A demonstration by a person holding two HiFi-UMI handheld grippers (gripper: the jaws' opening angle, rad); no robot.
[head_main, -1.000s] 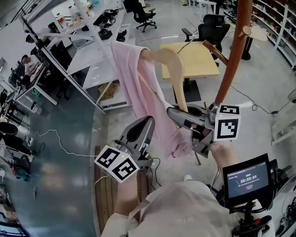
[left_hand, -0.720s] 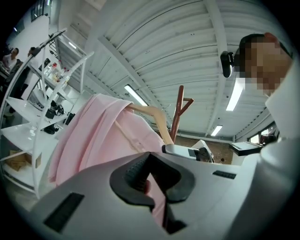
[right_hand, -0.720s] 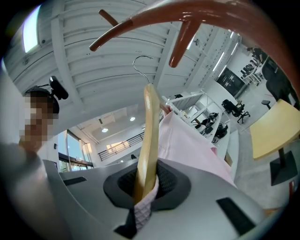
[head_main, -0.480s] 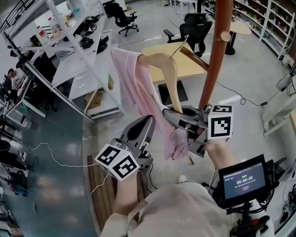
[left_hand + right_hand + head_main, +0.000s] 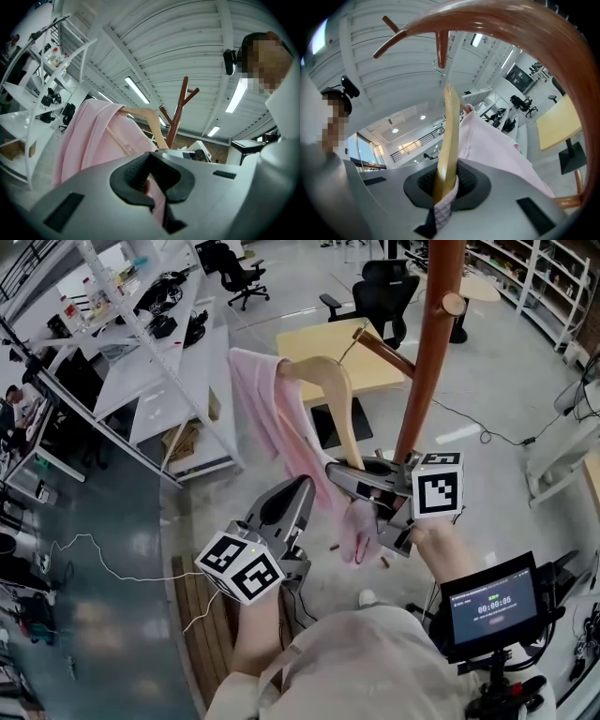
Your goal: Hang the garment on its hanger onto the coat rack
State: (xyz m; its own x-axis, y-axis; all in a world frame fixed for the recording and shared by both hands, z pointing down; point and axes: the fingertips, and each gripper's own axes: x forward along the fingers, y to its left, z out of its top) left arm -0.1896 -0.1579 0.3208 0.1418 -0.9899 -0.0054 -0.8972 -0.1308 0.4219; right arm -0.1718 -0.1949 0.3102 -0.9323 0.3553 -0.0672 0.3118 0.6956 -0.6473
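Observation:
A pink garment (image 5: 277, 418) hangs over a wooden hanger (image 5: 336, 395), held up beside the brown coat rack pole (image 5: 427, 343). The hanger's wire hook (image 5: 349, 341) lies close to a slanted peg (image 5: 384, 351); whether they touch I cannot tell. My right gripper (image 5: 345, 474) is shut on the hanger's lower arm (image 5: 446, 140) with pink cloth (image 5: 497, 145) pinched alongside. The hook (image 5: 440, 65) sits just under a peg (image 5: 442, 47). My left gripper (image 5: 300, 488) is shut on a fold of the garment (image 5: 93, 140), lower left of the hanger. The rack (image 5: 178, 112) stands behind.
A yellow table (image 5: 314, 341) and black office chairs (image 5: 389, 296) stand behind the rack. White shelving frames (image 5: 141, 343) and desks fill the left. A small screen on a stand (image 5: 492, 601) is at my lower right. Cables run along the floor (image 5: 103, 545).
The hanger with the garment has come nearer the rack pole and hangs slightly lower in view. Both grippers keep their hold.

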